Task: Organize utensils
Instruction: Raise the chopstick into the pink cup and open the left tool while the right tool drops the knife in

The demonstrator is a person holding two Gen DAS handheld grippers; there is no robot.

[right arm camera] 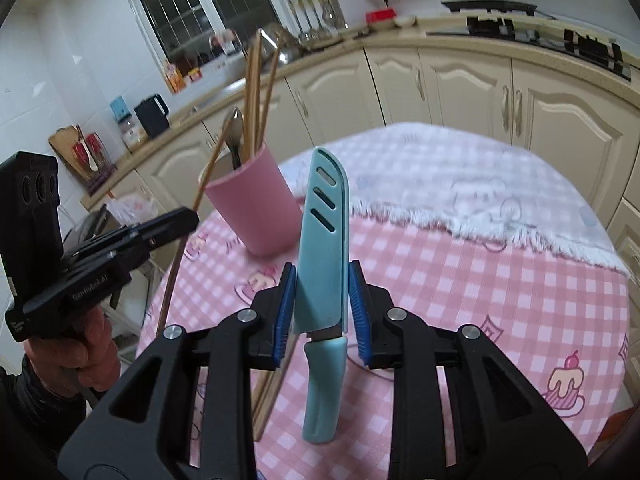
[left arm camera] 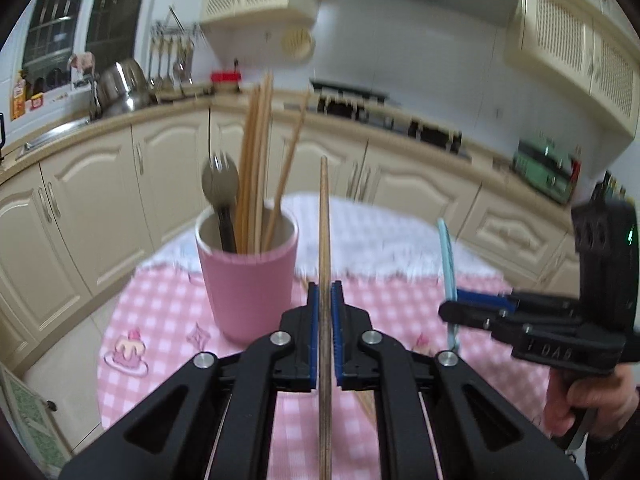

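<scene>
My left gripper is shut on a single wooden chopstick, which stands nearly upright between the blue pads. Just left of it is a pink cup holding several chopsticks and a dark spoon. My right gripper is shut on a teal knife in its slotted sheath, blade end up and handle hanging below the pads. In the right wrist view the pink cup stands ahead to the left, with the left gripper and its chopstick beside it. From the left wrist view, the right gripper with the knife is off to the right.
The round table has a pink checked cloth with a white fringed towel across its far half. A few loose chopsticks lie on the cloth under the right gripper. Cream kitchen cabinets curve behind the table.
</scene>
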